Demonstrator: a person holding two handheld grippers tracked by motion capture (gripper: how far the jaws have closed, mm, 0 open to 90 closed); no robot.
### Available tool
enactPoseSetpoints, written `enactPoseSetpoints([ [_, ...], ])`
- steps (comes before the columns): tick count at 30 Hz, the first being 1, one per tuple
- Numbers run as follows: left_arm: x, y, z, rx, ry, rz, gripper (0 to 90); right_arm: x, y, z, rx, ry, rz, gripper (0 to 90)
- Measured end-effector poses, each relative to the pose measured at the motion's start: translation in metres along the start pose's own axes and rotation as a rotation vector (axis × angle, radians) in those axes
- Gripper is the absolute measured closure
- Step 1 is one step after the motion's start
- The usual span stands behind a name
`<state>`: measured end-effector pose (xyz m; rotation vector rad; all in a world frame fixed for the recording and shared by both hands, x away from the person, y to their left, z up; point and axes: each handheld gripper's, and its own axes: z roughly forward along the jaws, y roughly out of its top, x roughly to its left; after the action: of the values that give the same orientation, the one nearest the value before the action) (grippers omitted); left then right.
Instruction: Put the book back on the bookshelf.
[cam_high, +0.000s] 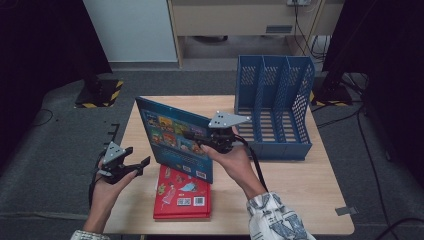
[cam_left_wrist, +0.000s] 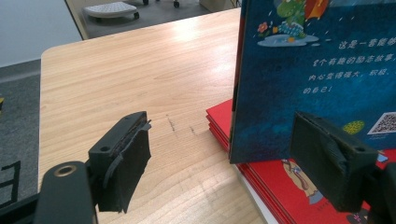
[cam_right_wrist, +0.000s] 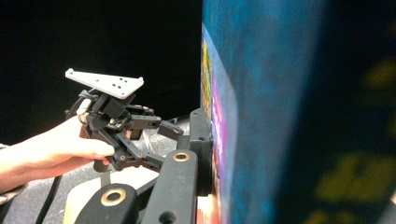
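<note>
The thin, hard-covered dark blue picture book stands upright on its lower edge on top of a flat red picture book; its glossy back cover carries small coloured panels, white print and a square code, and in the left gripper view that cover shows a deep blue painted scene. The right gripper is clamped on the blue book's upper right edge, jaws pressed tight against the cover, with its grey three-cornered plate on top; in the right gripper view one black jaw lies flat against the blurred cover. The left gripper hangs just to the left of the blue book, off the table's edge, its jaws standing apart with nothing between them. The red book has a smooth cover and square corners. Behind the right gripper stands a blue perforated plastic file rack with three slots, on the pale wood-grain table.
</note>
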<state>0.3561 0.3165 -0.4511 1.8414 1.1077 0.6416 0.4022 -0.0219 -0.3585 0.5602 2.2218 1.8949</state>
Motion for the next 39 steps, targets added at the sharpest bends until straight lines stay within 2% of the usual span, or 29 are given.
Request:
enactPoseSetpoints([
  [18, 0.012, -0.011, -0.001, 0.015, 0.023, -0.036, 19.6, 0.0, 0.0, -0.002, -0.023, -0.033, 0.015, 83.4],
  [39, 0.018, -0.018, 0.002, 0.039, 0.032, -0.046, 19.7, -0.01, 0.005, -0.018, -0.04, -0.094, 0.029, 83.5],
])
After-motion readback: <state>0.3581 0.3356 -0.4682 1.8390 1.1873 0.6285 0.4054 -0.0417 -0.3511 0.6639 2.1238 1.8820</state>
